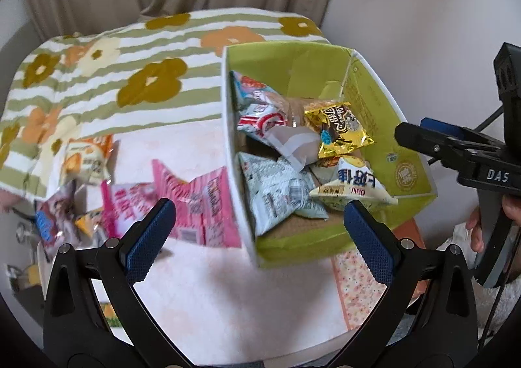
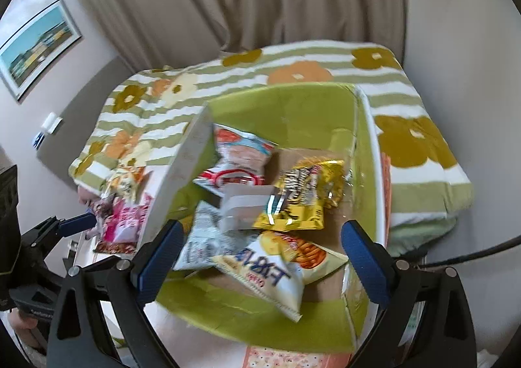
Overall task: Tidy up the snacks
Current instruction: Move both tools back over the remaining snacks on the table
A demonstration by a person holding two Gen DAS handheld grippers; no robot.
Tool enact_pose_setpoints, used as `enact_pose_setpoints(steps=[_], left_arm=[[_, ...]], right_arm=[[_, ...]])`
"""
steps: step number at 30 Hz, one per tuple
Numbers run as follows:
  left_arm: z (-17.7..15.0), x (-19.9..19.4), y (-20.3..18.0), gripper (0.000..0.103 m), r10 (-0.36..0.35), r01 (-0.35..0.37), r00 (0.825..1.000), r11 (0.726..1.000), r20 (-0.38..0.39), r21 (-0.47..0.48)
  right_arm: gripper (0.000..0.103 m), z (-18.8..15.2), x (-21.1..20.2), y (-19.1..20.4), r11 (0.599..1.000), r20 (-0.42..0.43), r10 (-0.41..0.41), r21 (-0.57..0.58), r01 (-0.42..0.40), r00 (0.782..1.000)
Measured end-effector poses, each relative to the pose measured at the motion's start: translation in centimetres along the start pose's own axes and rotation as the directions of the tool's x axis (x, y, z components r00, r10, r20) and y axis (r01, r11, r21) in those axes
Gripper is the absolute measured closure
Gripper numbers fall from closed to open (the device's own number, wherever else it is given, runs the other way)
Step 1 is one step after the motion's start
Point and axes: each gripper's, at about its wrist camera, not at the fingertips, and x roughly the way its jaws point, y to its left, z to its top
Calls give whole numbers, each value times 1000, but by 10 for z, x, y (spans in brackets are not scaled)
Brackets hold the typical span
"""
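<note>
Snacks lie in two places: several packets are already inside the green box (image 2: 286, 107), with the white-and-yellow packet (image 2: 276, 273) on top near the front, and a few, such as the pink packet (image 1: 195, 202) and the orange-and-white packet (image 1: 88, 159), wait on the surface left of the box. Both the right gripper (image 2: 260, 257) and the left gripper (image 1: 260, 234) have their jaws spread wide with nothing between the pads. I think the next pick should be from the loose pile; the left gripper is closer, and it should pinch one packet by its sealed edge, so that the bag is not crushed.
</note>
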Motion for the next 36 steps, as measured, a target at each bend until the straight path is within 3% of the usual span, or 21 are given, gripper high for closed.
enact_pose_setpoints(steps=[8,14,18,22,29,36], left_arm=[[-41,-49,32,1,132,-128,990,988,39,-90],[-66,-76,86,1,213,-202,976,960,38,-196],[-75,-88,132,1,249,-232,968,939,37,-252],[-78,-87,181,1,256,-241,966,930,20,-277],[-74,-63,270,1,206,-213,977,927,-55,-309],[-61,-25,325,1,140,-164,983,960,-118,-228]], right_arm=[[7,-3,-6,45,987,25,136,-86,-133,990],[7,-3,2,94,965,6,219,-149,-216,976],[7,-2,15,124,956,-20,231,-181,-231,973],[7,-3,35,152,954,-42,238,-178,-241,970],[7,0,85,197,969,-88,221,-89,-229,971],[7,2,133,231,984,-133,175,-14,-178,976]])
